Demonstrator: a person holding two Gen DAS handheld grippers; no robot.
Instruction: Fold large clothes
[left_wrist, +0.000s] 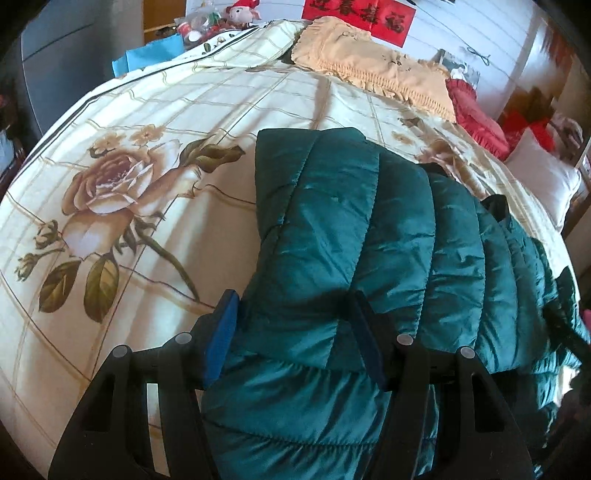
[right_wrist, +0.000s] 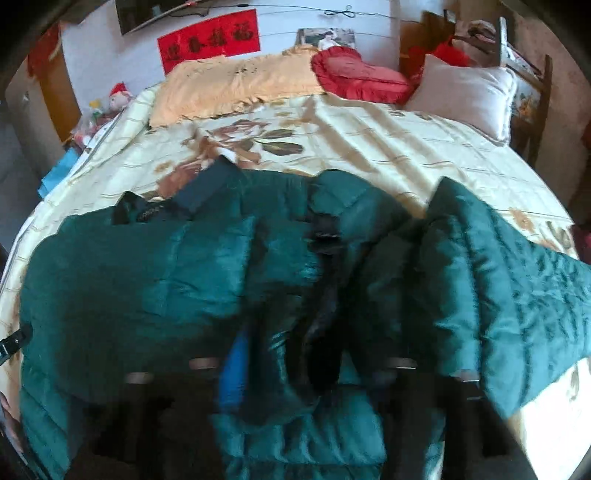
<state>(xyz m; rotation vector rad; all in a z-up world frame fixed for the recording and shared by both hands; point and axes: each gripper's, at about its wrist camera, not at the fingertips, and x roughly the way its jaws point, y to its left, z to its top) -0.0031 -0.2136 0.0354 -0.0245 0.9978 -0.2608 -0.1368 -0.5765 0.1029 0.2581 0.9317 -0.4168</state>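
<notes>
Nearest the lens in the left wrist view, the left gripper (left_wrist: 291, 332) has its 2 black fingers set wide, a thick bundle of the green quilted puffer jacket (left_wrist: 369, 236) filling the gap between them; whether the pads are truly pinching or only straddling the padding I cannot tell. In the right wrist view the right gripper (right_wrist: 306, 365) is smeared by motion blur; a blue pad shows at the left of a dark fold of the jacket (right_wrist: 147, 280), but its opening cannot be made out either.

The jacket lies on the cream floral bedspread (left_wrist: 110, 177), near the bed's front edge, well apart from the peach pillow (right_wrist: 236, 85), the red heart cushion (right_wrist: 358, 74) and the white pillow (right_wrist: 465, 92) at the far side. It is spread wide, its long axis running left to right across the right wrist view; 1 quilted panel or sleeve (right_wrist: 517, 280) fans out loosely toward the right, and a dark collar piece (right_wrist: 207, 192) points toward the pillows.

My reading is that a fold is in progress, with the near edge gathered up and the sides not yet brought in. The next move likely calls for carrying the gathered layer over the body evenly with both hands, since the slick padded shell will tend to slip and spring open.
</notes>
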